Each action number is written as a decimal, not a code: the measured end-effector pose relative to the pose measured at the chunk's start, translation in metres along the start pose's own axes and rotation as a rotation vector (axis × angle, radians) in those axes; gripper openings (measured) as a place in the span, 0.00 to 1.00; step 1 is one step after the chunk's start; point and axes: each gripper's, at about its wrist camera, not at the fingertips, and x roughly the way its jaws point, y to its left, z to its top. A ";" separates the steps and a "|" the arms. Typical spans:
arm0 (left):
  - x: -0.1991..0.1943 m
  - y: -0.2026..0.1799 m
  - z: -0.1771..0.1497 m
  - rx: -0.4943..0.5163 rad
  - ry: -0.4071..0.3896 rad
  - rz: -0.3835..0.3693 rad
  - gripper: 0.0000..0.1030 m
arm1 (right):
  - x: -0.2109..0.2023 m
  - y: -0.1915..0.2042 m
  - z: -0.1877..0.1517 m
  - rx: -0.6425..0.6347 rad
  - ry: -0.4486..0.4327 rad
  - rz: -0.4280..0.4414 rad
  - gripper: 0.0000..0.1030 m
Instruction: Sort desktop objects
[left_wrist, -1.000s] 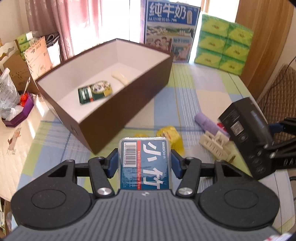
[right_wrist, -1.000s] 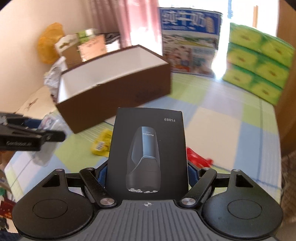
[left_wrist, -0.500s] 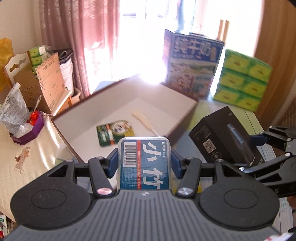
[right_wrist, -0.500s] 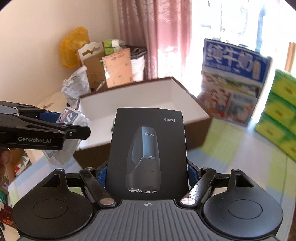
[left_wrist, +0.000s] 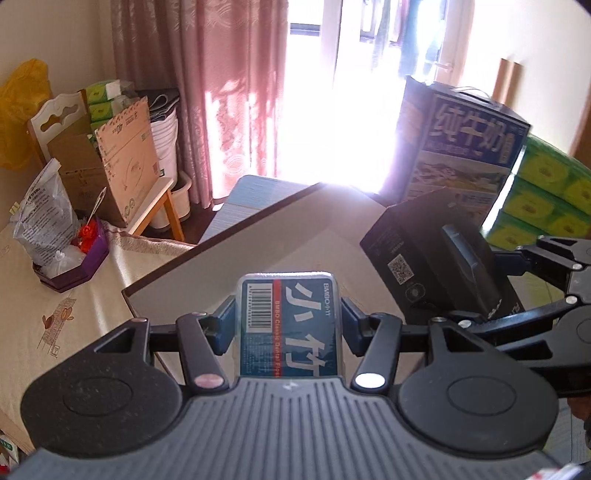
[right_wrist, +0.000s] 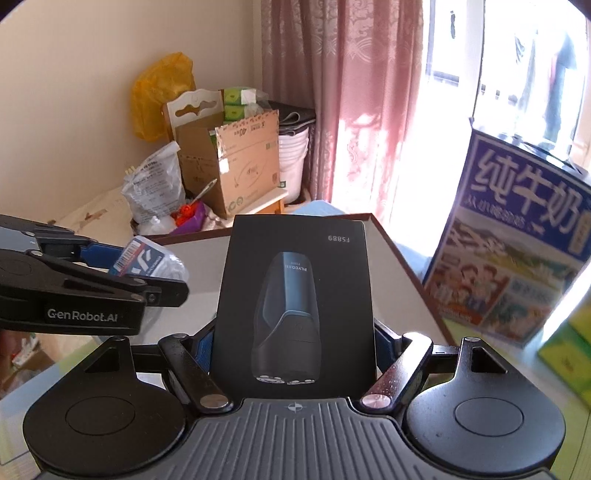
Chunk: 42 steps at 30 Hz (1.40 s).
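Note:
My left gripper (left_wrist: 288, 325) is shut on a blue dental floss box (left_wrist: 290, 325), its blue pads pressing both sides. It hangs over the brown storage box (left_wrist: 221, 240), whose white inside fills the view below. My right gripper (right_wrist: 293, 339) is shut on a black shaver box (right_wrist: 295, 295) held upright. Seen from the left wrist, the shaver box (left_wrist: 436, 266) floats at the right over the storage box's far side. From the right wrist, the left gripper (right_wrist: 155, 273) with the floss box (right_wrist: 140, 258) is at the left above the storage box (right_wrist: 402, 266).
A tall blue milk carton (left_wrist: 465, 147) and green tissue packs (left_wrist: 546, 199) stand behind the storage box at the right. At the left a side table holds a purple tray (left_wrist: 74, 266), a plastic bag (left_wrist: 40, 210) and cardboard boxes (left_wrist: 122, 162). Pink curtains hang behind.
Both grippers have carried their boxes forward and slightly up, from above the table to over the brown storage box. The box's contents have slid out of view beneath them.

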 end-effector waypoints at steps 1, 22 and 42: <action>0.006 0.003 0.003 -0.006 0.006 0.006 0.51 | 0.007 -0.003 0.003 -0.010 0.004 -0.004 0.74; 0.157 -0.017 0.035 0.032 0.184 0.020 0.51 | 0.142 -0.077 0.007 -0.024 0.267 -0.036 0.74; 0.196 -0.025 0.030 0.054 0.224 0.061 0.61 | 0.155 -0.065 0.003 -0.170 0.234 -0.111 0.75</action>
